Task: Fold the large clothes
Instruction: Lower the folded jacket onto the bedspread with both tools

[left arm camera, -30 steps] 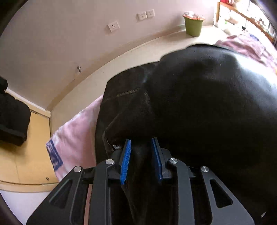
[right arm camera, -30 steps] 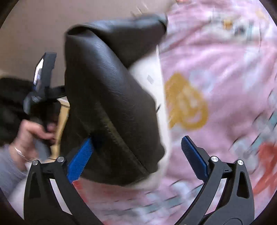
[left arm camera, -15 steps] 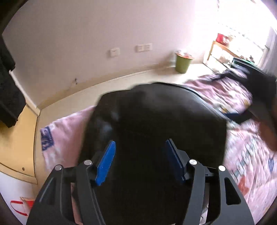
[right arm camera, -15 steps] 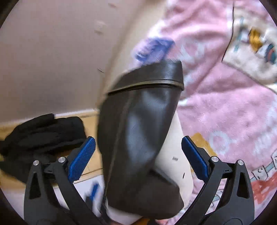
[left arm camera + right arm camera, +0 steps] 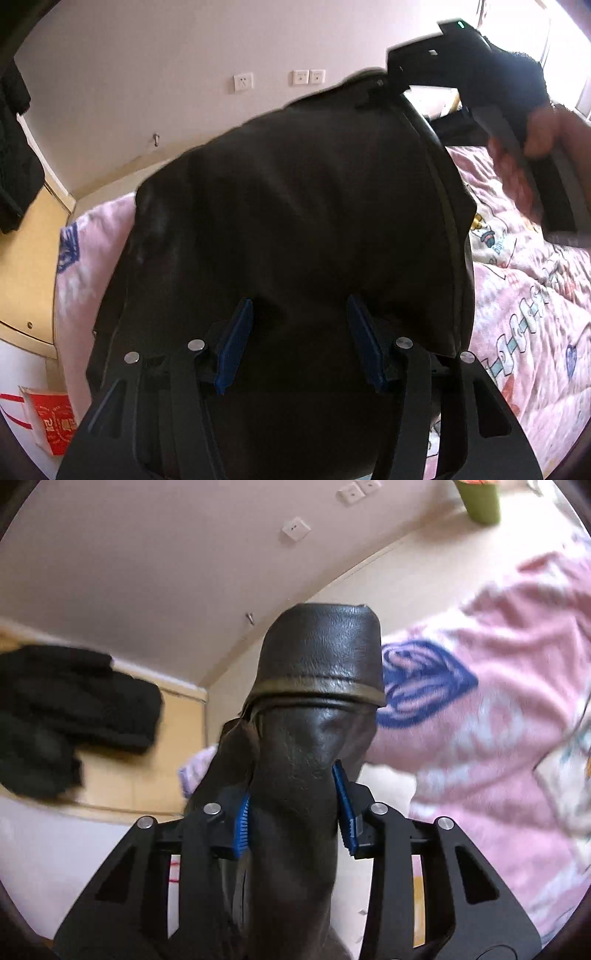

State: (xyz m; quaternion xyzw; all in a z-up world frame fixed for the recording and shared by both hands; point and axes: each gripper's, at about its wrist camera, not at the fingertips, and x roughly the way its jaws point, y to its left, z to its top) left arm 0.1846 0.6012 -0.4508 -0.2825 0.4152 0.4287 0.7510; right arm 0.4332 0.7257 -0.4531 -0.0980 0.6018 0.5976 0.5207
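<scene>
Black leather jacket (image 5: 295, 221) hangs lifted above the bed's pink blanket (image 5: 535, 314), near its wall-side edge. The right gripper (image 5: 291, 805) has its jaws pinching a bunched fold of it. The left gripper (image 5: 299, 343) has its jaws spread, the leather draped loosely between them.

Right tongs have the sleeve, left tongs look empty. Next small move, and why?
Probably carry the sleeve inward over the jacket body and lay it down. The right tongs are shut on the sleeve near its cuff, lifted off the pink blanket. The left tongs are open with the jacket between the pads, gripping nothing, so they could pin the body.
</scene>
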